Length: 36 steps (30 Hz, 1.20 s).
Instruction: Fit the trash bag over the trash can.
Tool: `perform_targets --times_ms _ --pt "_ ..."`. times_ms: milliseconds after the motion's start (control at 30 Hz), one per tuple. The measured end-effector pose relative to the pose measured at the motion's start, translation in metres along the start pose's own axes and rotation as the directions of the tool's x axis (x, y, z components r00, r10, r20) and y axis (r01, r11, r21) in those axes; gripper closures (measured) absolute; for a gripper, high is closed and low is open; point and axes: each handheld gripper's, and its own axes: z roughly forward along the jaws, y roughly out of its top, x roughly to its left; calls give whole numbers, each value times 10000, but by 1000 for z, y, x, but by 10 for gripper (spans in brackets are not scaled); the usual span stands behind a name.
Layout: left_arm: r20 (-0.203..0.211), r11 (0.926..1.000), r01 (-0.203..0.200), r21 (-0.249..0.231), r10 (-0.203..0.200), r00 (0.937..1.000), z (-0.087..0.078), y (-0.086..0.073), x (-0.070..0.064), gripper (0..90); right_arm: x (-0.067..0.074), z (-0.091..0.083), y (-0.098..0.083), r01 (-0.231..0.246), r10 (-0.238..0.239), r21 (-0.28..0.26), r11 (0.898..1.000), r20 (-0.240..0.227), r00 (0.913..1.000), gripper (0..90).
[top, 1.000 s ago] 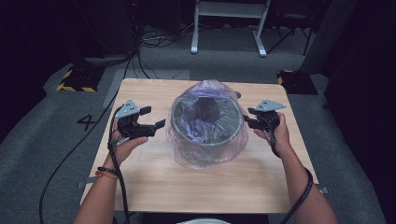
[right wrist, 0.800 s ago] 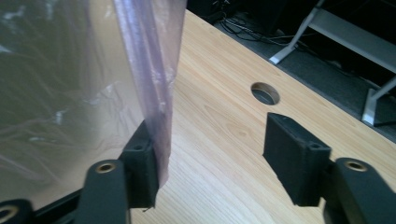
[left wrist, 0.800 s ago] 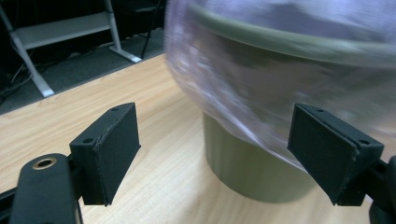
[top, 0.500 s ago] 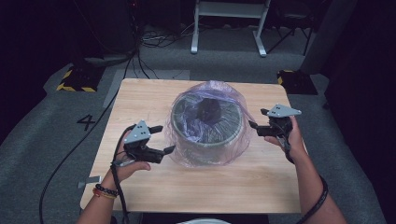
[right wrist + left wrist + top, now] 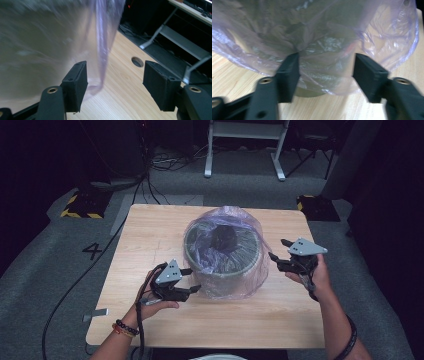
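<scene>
A round grey-green bin (image 5: pixel 223 251) lined with a thin clear purple plastic bag (image 5: pixel 247 282) stands in the middle of the wooden table (image 5: pixel 150 232). The bag hangs over the bin's sides down to the tabletop. My left gripper (image 5: pixel 193 279) is open at the bin's near-left side, its jaws facing the bag's lower skirt (image 5: pixel 322 72), one jaw touching it. My right gripper (image 5: pixel 278 249) is open just right of the bin, and a fold of the bag (image 5: pixel 103 47) hangs between its jaws. Something dark (image 5: pixel 225 236) lies inside the bag.
The table has a round cable hole (image 5: pixel 137 61) near its far edge. Cables (image 5: pixel 150 180), a yellow-and-black striped block (image 5: pixel 80 205) and a white metal frame (image 5: pixel 245 150) stand on the grey floor beyond the table. A "4" (image 5: pixel 93 251) is marked on the floor at left.
My left gripper has moved toward me along the bin's left side, down to the bag's lower skirt. My right gripper has also come nearer and lower, beside the bin's right side.
</scene>
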Motion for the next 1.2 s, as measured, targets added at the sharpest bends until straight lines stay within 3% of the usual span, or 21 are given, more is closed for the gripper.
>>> perform_targets --times_ms 167,267,367,433,500,567,667,733,867,933,1133,1200 --pt "-146 9998 169 -131 -171 9997 -2 -2 6 620 9 -16 2 -172 113 -672 9976 -871 9961 333" --pt "-224 9999 109 -71 -110 9997 0 -2 5 677 21 -24 -1 -275 102 -952 9951 -1769 9842 297" --pt "-248 10000 -13 10 14 9997 1 -2 3 726 39 -25 -5 -74 -156 -904 9959 -2515 9677 236" --pt "-255 9999 -101 28 101 9996 2 -2 3 754 51 -23 -7 -31 -215 -886 9961 -2752 9611 235" --pt "-251 9999 -153 -23 152 9996 2 -2 3 788 59 -19 -9 -309 26 -905 9954 -2969 9549 247" --pt "-170 9998 -176 -60 175 9997 3 -2 5 837 65 -13 -10 -330 56 -872 9956 -2976 9547 312" --pt "-36 9999 -144 -95 143 9999 5 -2 6 881 67 -4 -12 -403 177 -702 9967 -2966 9548 587" --pt "-6 9998 -198 -72 198 9998 5 -2 7 897 68 0 -16 -443 175 -755 9962 -3237 9460 737" --pt "82 9998 -160 -96 161 9998 6 -4 8 899 72 5 -19 -327 79 -689 9971 -3336 9427 900" --pt "31 9999 -106 -124 107 9999 7 -5 8 899 71 7 -22 -443 172 -710 9965 -3439 9389 900" --pt "-6 9997 -72 -213 72 10000 4 -9 4 883 73 14 -33 -511 304 -535 9973 -3324 9427 882" --pt "96 9992 -37 -408 41 9999 -1 -11 0 706 73 13 -36 -478 293 -515 9975 -3145 9488 638"
